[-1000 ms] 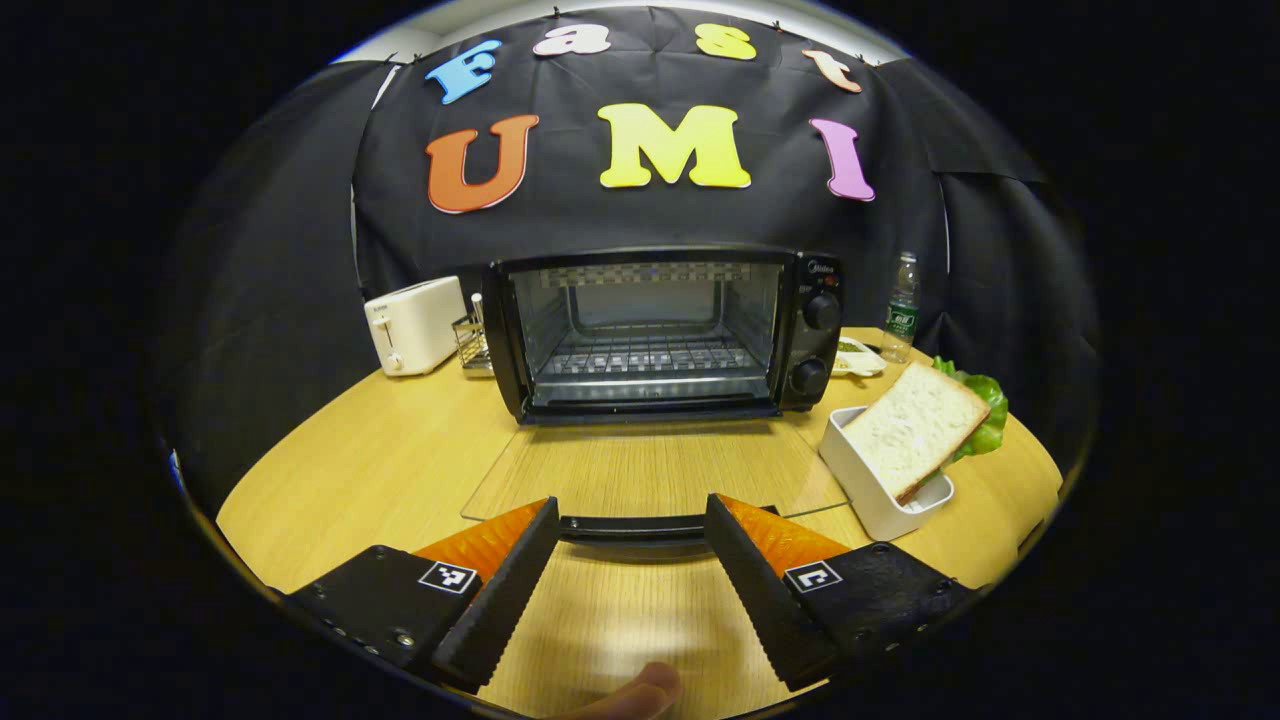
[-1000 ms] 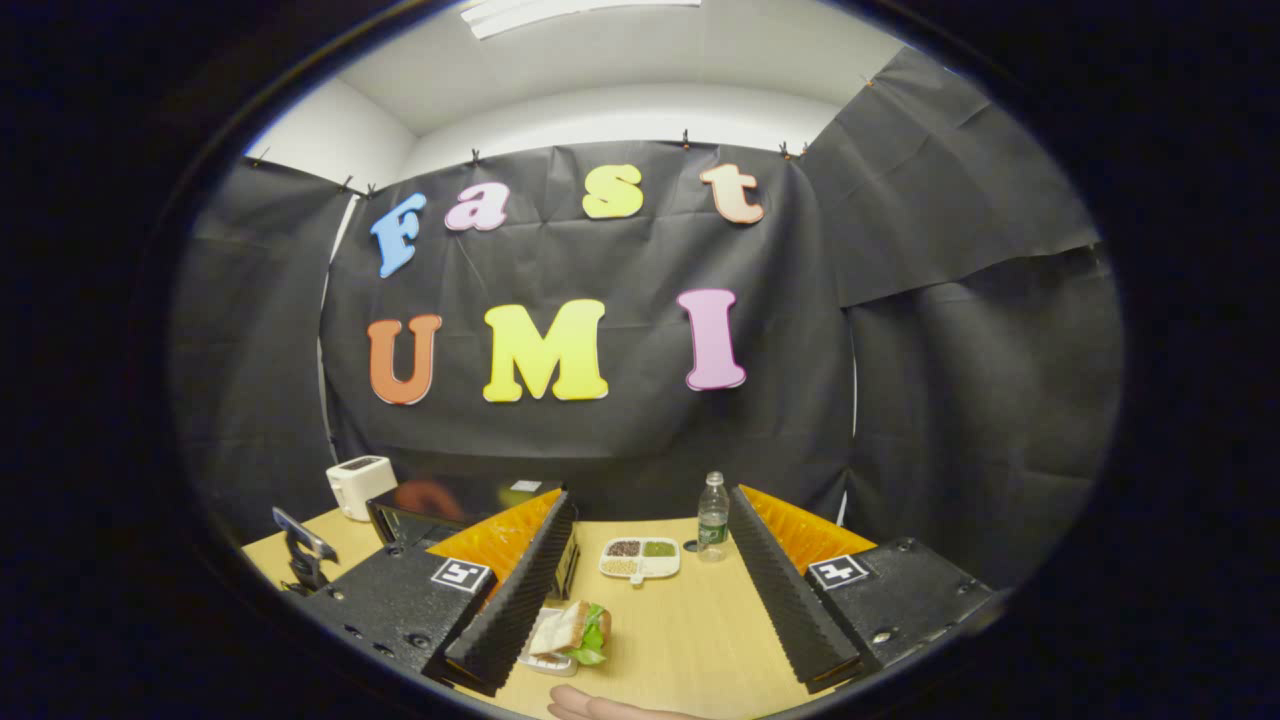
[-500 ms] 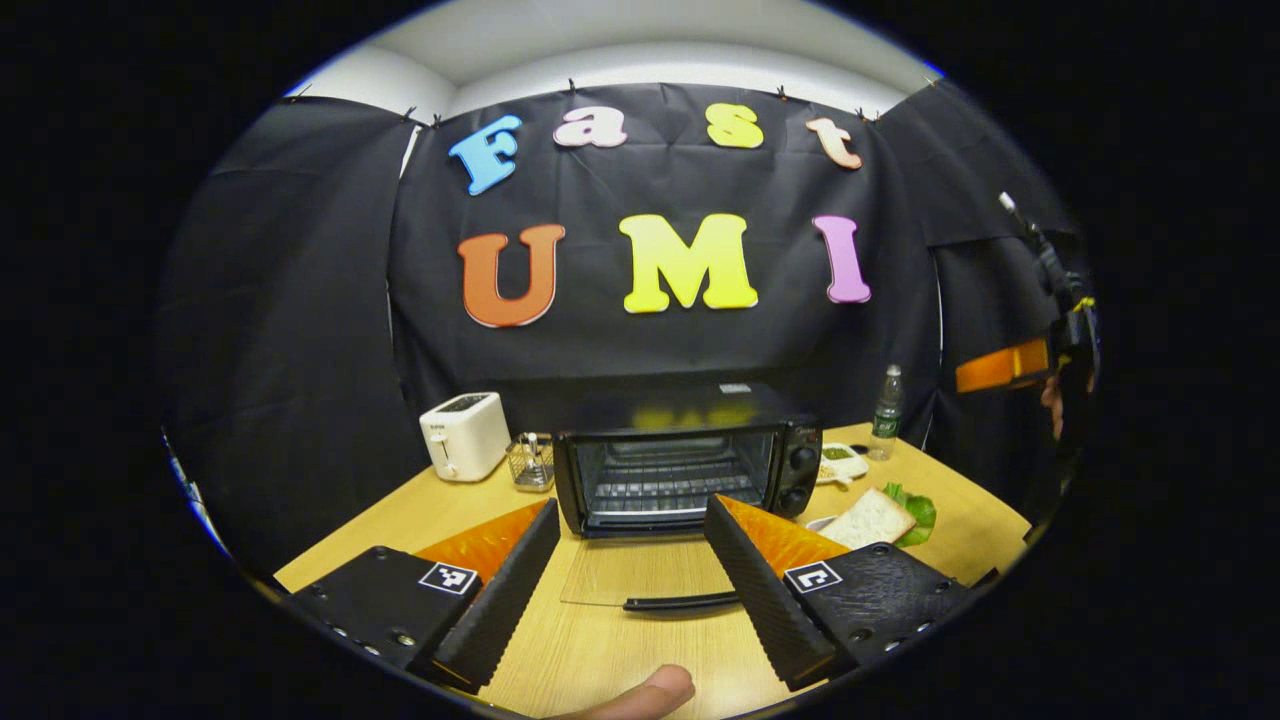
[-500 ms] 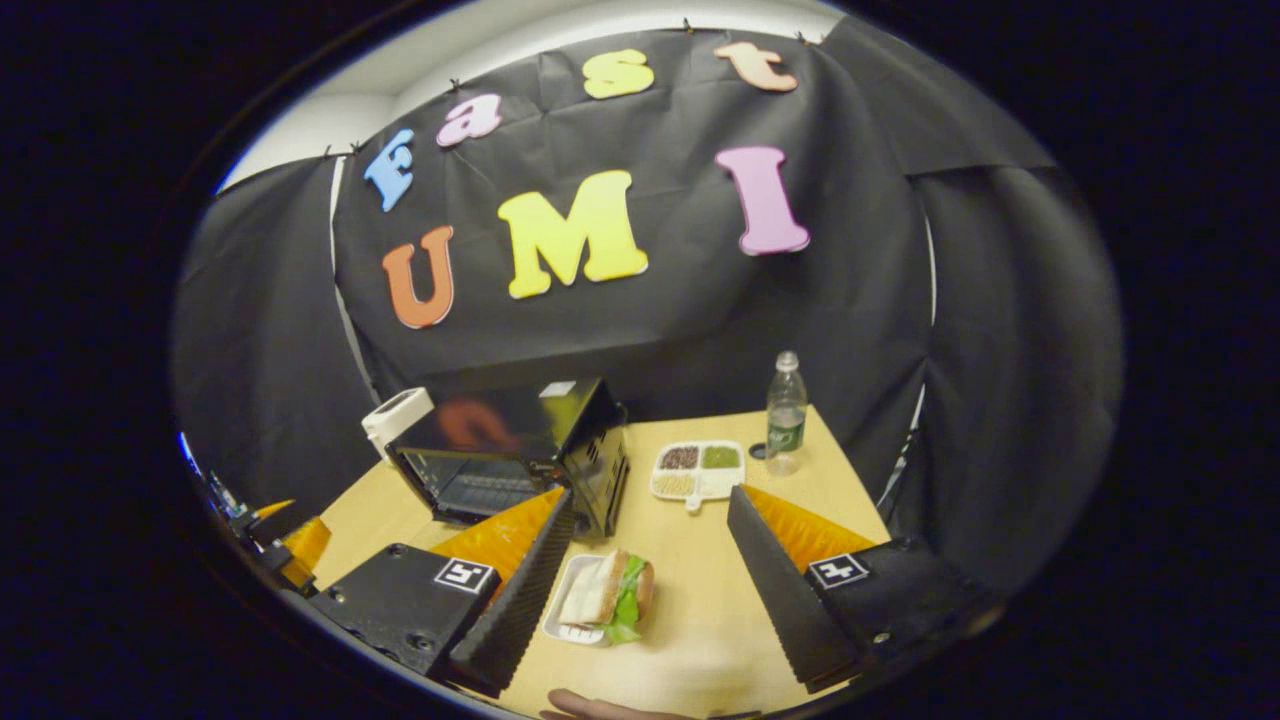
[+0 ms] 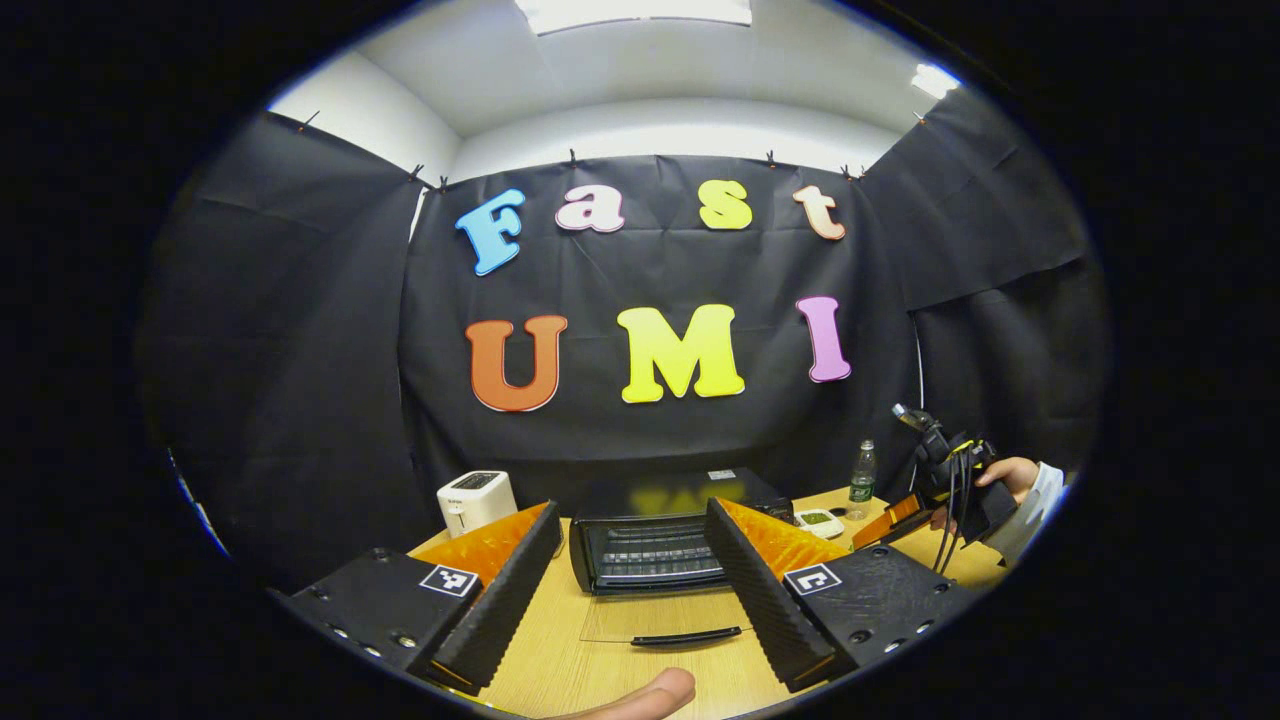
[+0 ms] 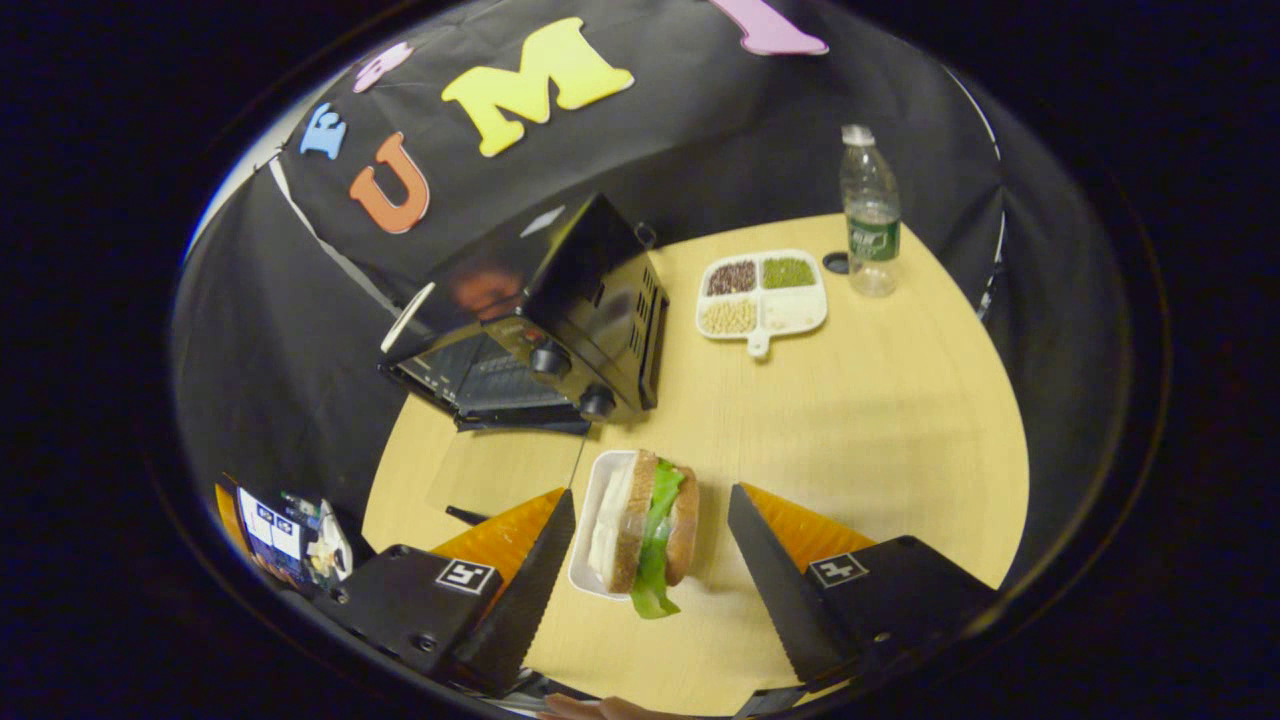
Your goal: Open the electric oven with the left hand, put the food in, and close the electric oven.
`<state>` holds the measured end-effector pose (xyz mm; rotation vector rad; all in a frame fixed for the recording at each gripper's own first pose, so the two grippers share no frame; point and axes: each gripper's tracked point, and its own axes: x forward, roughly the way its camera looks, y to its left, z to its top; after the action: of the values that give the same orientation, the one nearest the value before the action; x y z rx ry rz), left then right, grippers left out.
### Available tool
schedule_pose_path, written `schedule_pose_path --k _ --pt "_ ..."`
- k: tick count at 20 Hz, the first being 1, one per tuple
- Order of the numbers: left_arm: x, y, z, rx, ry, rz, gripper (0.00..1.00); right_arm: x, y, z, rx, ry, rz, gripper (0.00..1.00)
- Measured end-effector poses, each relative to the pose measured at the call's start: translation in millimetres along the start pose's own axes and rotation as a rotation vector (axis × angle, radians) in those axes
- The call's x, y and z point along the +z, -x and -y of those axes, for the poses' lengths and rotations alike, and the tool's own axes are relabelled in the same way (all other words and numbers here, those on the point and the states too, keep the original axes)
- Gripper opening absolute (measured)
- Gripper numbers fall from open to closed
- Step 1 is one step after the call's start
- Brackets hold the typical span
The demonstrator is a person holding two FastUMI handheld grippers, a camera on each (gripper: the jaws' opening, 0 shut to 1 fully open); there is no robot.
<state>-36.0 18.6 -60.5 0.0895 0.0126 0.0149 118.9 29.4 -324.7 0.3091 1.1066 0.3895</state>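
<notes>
The black electric oven [image 5: 650, 550] stands with its glass door [image 5: 660, 615] folded flat on the table and its rack showing. My left gripper [image 5: 631, 508] is open, held back and above the door handle [image 5: 690, 636], gripping nothing. In the right gripper view the oven [image 6: 560, 320] sits to the upper left. A sandwich [image 6: 645, 530] with lettuce stands on edge in a white tray [image 6: 585, 545]. My right gripper [image 6: 650, 495] is open above it, one finger on either side, touching nothing. A hand [image 5: 1010, 475] holds that right gripper [image 5: 940, 490] at the right in the left gripper view.
A white toaster [image 5: 475, 500] stands left of the oven. Right of the oven are a divided dish of beans [image 6: 760, 295] and a water bottle [image 6: 870, 215]. Bare wooden table [image 6: 880, 420] lies right of the sandwich. The left gripper [image 6: 290, 535] shows at the lower left.
My left gripper has drawn back and up from the door handle, staying open. My right gripper has tilted down and come over the sandwich.
</notes>
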Motion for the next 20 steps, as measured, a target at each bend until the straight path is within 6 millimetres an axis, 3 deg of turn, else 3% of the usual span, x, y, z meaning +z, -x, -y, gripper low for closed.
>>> schedule_pose_path --k 2,3,4,5,6,7,9,10,11,12,13,15,20 --pt "-2.1 0.2 2.6 0.008 -0.024 -0.009 0.95 -9.9 -8.6 -1.7 0.057 -0.022 -0.082 0.90" --pt "-2.2 0.0 5.0 0.009 -0.030 -0.012 0.95 -16.0 -12.4 -1.7 0.077 -0.038 -0.125 0.96" --pt "-1.7 -1.9 6.1 0.009 -0.030 -0.009 0.95 -21.4 -15.8 -1.1 0.095 -0.047 -0.168 0.96" --pt "-1.0 -4.7 7.7 0.007 -0.025 -0.003 0.95 -24.8 -19.4 -2.8 0.115 -0.075 -0.203 0.88" --pt "-1.4 -6.1 9.1 0.005 -0.014 -0.008 0.95 -26.8 -21.6 -6.4 0.142 -0.104 -0.237 0.96" --pt "-2.1 -6.3 9.6 0.005 -0.003 -0.011 0.95 -30.0 -23.4 -7.2 0.159 -0.126 -0.268 0.95" --pt "-4.9 -7.4 11.9 0.003 0.004 -0.021 0.95 -30.6 -28.1 -1.2 0.143 -0.130 -0.293 0.82" --pt "-9.0 -8.3 11.7 0.006 0.001 -0.034 0.95 -31.8 -29.4 2.3 0.129 -0.129 -0.310 0.87" --pt "-14.5 -9.1 11.2 0.011 -0.004 -0.049 0.95 -33.2 -29.7 2.1 0.134 -0.122 -0.332 0.84" --pt "-16.7 -10.7 10.2 0.020 -0.012 -0.056 0.95 -34.1 -30.3 0.9 0.143 -0.128 -0.344 0.74" --pt "-17.4 -12.1 8.4 0.028 -0.021 -0.060 0.95 -34.3 -30.4 -1.9 0.154 -0.136 -0.352 0.78" --pt "-18.8 -12.2 9.2 0.039 -0.033 -0.063 0.95 -33.9 -31.0 -1.5 0.148 -0.140 -0.359 0.62" --pt "-27.0 -14.1 4.4 0.066 -0.051 -0.075 0.96 -32.8 -30.2 -7.2 0.133 -0.141 -0.358 0.44"
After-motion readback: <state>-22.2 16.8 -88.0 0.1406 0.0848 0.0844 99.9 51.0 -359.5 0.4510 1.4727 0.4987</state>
